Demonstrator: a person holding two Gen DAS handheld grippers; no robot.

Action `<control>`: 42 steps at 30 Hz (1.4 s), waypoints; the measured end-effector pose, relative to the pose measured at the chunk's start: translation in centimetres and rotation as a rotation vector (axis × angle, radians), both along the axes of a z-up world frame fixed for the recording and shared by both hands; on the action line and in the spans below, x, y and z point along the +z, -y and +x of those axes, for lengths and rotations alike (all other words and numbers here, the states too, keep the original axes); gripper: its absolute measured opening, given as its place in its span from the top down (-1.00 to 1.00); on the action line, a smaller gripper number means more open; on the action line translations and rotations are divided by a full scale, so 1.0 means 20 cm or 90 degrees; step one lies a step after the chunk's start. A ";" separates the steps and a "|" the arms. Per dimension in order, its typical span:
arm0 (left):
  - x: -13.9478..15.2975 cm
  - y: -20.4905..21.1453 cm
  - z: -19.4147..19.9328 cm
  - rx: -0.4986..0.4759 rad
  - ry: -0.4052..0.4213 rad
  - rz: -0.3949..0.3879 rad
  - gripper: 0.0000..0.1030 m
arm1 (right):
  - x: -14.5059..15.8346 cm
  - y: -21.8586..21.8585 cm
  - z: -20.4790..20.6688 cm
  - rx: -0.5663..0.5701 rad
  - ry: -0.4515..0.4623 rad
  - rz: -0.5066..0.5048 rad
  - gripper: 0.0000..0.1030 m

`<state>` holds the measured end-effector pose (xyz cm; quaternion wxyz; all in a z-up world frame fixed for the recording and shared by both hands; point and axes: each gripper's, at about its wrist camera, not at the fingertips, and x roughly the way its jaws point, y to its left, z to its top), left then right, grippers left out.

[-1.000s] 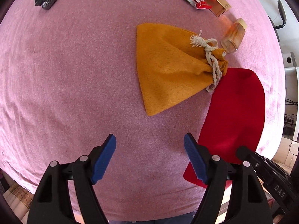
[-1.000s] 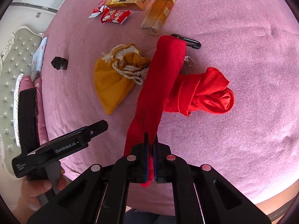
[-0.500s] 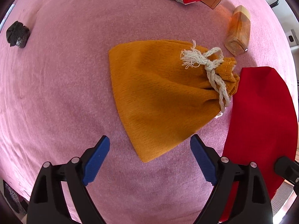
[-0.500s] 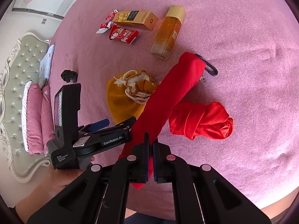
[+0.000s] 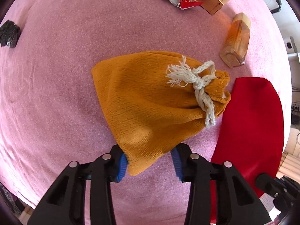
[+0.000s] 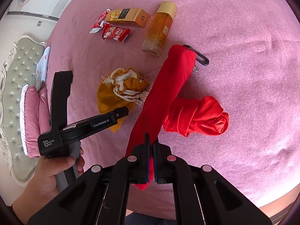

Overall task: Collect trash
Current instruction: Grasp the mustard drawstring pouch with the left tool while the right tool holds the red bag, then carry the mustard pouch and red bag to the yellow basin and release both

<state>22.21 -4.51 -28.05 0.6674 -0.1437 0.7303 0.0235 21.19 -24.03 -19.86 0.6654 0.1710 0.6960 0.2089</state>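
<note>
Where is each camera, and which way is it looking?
Left wrist: sits on the left tongs, looking along them over the pink cloth at the orange pouch, whose bottom corner lies between the open blue pads; no hand shows.
Right wrist: sits on the right tongs, shut on the red bag; the person's left hand shows, holding the other tongs.
Shared: orange pouch, red bag, amber bottle, candy wrapper, gold box.

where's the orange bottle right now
The orange bottle lies on the pink bedspread in the right wrist view, upper centre, between the gold box and the red pouch.
</note>
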 end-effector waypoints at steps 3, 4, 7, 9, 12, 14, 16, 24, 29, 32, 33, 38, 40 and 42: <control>0.03 -0.06 -0.02 0.047 0.004 -0.037 0.43 | 0.02 -0.01 -0.02 0.003 0.009 0.002 0.92; 0.05 -0.09 -0.04 0.060 0.008 -0.048 0.44 | 0.04 -0.01 -0.03 0.005 0.011 0.002 0.92; 0.12 -0.14 -0.11 0.084 0.020 -0.071 0.45 | 0.08 -0.03 -0.06 0.011 0.022 0.001 0.92; 0.17 -0.15 -0.18 0.089 0.029 -0.087 0.45 | 0.10 -0.04 -0.08 0.013 0.027 0.001 0.92; 0.25 -0.15 -0.31 0.090 0.039 -0.105 0.45 | 0.15 -0.05 -0.14 0.011 0.036 0.002 0.92; 0.30 -0.15 -0.36 0.088 0.045 -0.112 0.45 | 0.18 -0.05 -0.18 0.012 0.043 0.001 0.92; 0.33 -0.17 -0.44 0.081 0.049 -0.115 0.45 | 0.22 -0.04 -0.22 0.013 0.051 -0.001 0.92; 0.46 -0.15 -0.51 0.039 0.067 -0.132 0.45 | 0.33 0.00 -0.41 -0.010 0.079 -0.008 0.92; 0.52 -0.01 -0.53 0.003 0.076 -0.144 0.45 | 0.38 0.08 -0.53 -0.047 0.093 -0.013 0.92; 0.56 0.03 -0.57 -0.025 0.080 -0.150 0.45 | 0.40 0.14 -0.60 -0.069 0.099 -0.022 0.92; 0.57 0.06 -0.57 -0.036 0.082 -0.150 0.45 | 0.40 0.17 -0.61 -0.078 0.100 -0.024 0.92; 0.60 0.24 -0.58 -0.092 0.083 -0.154 0.45 | 0.41 0.34 -0.70 -0.125 0.103 -0.033 0.92; 0.62 0.33 -0.60 -0.112 0.081 -0.156 0.45 | 0.41 0.42 -0.73 -0.145 0.102 -0.035 0.92; 0.63 0.42 -0.61 -0.131 0.079 -0.157 0.45 | 0.41 0.51 -0.76 -0.166 0.100 -0.034 0.92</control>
